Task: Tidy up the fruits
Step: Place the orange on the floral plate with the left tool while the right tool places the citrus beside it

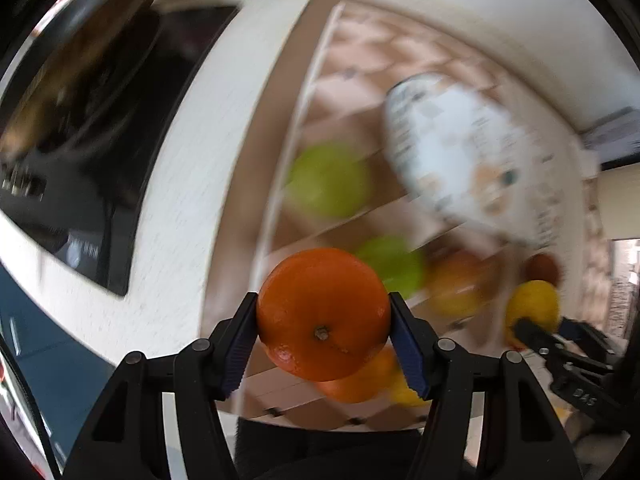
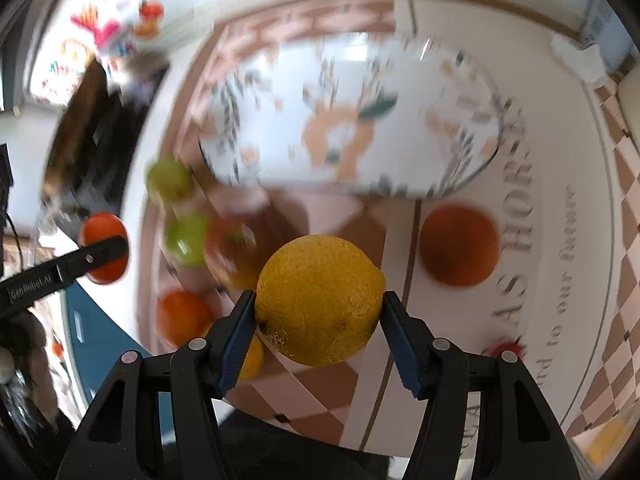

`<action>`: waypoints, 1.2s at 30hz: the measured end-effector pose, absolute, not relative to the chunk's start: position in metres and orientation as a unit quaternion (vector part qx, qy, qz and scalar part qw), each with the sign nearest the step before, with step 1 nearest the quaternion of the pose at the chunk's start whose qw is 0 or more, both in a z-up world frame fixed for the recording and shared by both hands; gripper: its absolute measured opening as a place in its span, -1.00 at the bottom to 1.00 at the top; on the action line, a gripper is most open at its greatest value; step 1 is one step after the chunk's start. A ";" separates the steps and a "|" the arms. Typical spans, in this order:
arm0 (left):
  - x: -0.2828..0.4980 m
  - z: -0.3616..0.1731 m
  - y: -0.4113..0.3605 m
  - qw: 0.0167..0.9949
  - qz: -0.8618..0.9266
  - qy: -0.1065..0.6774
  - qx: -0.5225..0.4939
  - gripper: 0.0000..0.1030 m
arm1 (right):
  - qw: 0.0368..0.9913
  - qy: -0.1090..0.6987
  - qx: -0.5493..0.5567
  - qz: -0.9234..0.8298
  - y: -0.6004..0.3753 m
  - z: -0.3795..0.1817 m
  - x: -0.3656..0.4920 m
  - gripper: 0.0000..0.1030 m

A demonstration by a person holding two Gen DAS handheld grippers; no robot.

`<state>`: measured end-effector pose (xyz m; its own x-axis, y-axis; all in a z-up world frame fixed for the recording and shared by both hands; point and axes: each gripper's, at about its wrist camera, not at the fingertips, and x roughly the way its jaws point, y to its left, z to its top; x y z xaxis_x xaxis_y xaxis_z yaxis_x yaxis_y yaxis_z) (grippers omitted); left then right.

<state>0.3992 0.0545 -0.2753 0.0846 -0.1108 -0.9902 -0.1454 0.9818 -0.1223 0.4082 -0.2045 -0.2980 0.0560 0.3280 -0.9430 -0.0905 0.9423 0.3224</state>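
My left gripper is shut on an orange and holds it above the checkered mat. My right gripper is shut on a yellow lemon and holds it above the mat; that lemon and gripper also show at the right of the left wrist view. A patterned white bowl stands on the mat ahead, also in the left wrist view. Two green apples, a reddish apple and oranges lie on the mat.
A dark stove top with a pan lies left of the mat on the white counter. A small red fruit lies on the mat at the right. The views are motion-blurred.
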 end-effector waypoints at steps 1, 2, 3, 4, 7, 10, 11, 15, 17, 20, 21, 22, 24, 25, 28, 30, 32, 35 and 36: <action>0.411 -0.265 0.045 0.736 -0.002 0.670 -0.096 0.17 | 0.727 0.664 0.090 0.147 -0.207 -0.291 0.418 0.25; 0.422 -0.261 0.032 0.738 -0.012 0.667 -0.096 0.17 | 0.733 0.658 0.092 0.145 -0.209 -0.287 0.427 0.26; 0.436 -0.258 0.020 0.739 -0.025 0.666 -0.098 0.17 | 0.739 0.652 0.090 0.142 -0.210 -0.285 0.436 0.25; 0.447 -0.258 0.010 0.739 -0.033 0.666 -0.100 0.17 | 0.747 0.646 0.081 0.137 -0.211 -0.284 0.452 0.25; 0.494 -0.268 -0.023 0.735 -0.055 0.670 -0.087 0.17 | 0.753 0.643 0.068 0.123 -0.218 -0.293 0.489 0.25; 0.532 -0.296 -0.045 0.719 -0.057 0.687 -0.090 0.17 | 0.748 0.651 0.055 0.115 -0.222 -0.307 0.521 0.25; 0.538 -0.303 -0.052 0.711 -0.059 0.694 -0.096 0.17 | 0.746 0.654 0.051 0.114 -0.222 -0.312 0.531 0.25; 0.565 -0.330 -0.064 0.684 -0.059 0.720 -0.102 0.17 | 0.740 0.662 0.035 0.114 -0.221 -0.331 0.556 0.26; 0.575 -0.338 -0.068 0.675 -0.057 0.728 -0.104 0.17 | 0.737 0.666 0.028 0.113 -0.222 -0.339 0.564 0.25; 0.583 -0.346 -0.071 0.666 -0.055 0.736 -0.106 0.17 | 0.741 0.661 0.026 0.119 -0.220 -0.344 0.574 0.26; 0.585 -0.349 -0.072 0.663 -0.054 0.739 -0.106 0.18 | 0.741 0.660 0.027 0.120 -0.220 -0.344 0.576 0.26; 0.587 -0.349 -0.073 0.662 -0.052 0.740 -0.105 0.18 | 0.740 0.660 0.028 0.125 -0.221 -0.343 0.579 0.26; 0.589 -0.348 -0.074 0.660 -0.047 0.744 -0.098 0.18 | 0.738 0.661 0.030 0.133 -0.221 -0.341 0.581 0.26; 0.590 -0.347 -0.073 0.656 -0.046 0.747 -0.098 0.18 | 0.734 0.665 0.031 0.136 -0.221 -0.341 0.582 0.26; 0.591 -0.346 -0.070 0.651 -0.045 0.751 -0.101 0.18 | 0.728 0.668 0.048 0.146 -0.224 -0.340 0.584 0.29; 0.594 -0.348 -0.070 0.648 -0.044 0.753 -0.106 0.19 | 0.729 0.667 0.055 0.145 -0.227 -0.337 0.585 0.42; 0.594 -0.348 -0.069 0.649 -0.041 0.752 -0.105 0.23 | 0.730 0.667 0.052 0.142 -0.227 -0.337 0.584 0.47; 0.605 -0.347 -0.073 0.656 -0.042 0.746 -0.106 0.64 | 0.727 0.669 0.063 0.138 -0.231 -0.338 0.582 0.48; 0.605 -0.344 -0.072 0.658 -0.041 0.745 -0.104 0.67 | 0.727 0.670 0.066 0.134 -0.232 -0.337 0.582 0.48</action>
<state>0.6049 -0.0725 -0.3439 -0.1125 -0.2090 -0.9714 -0.1005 0.9750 -0.1981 0.5817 -0.2320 -0.3372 0.0669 0.2835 -0.9566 -0.1073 0.9553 0.2756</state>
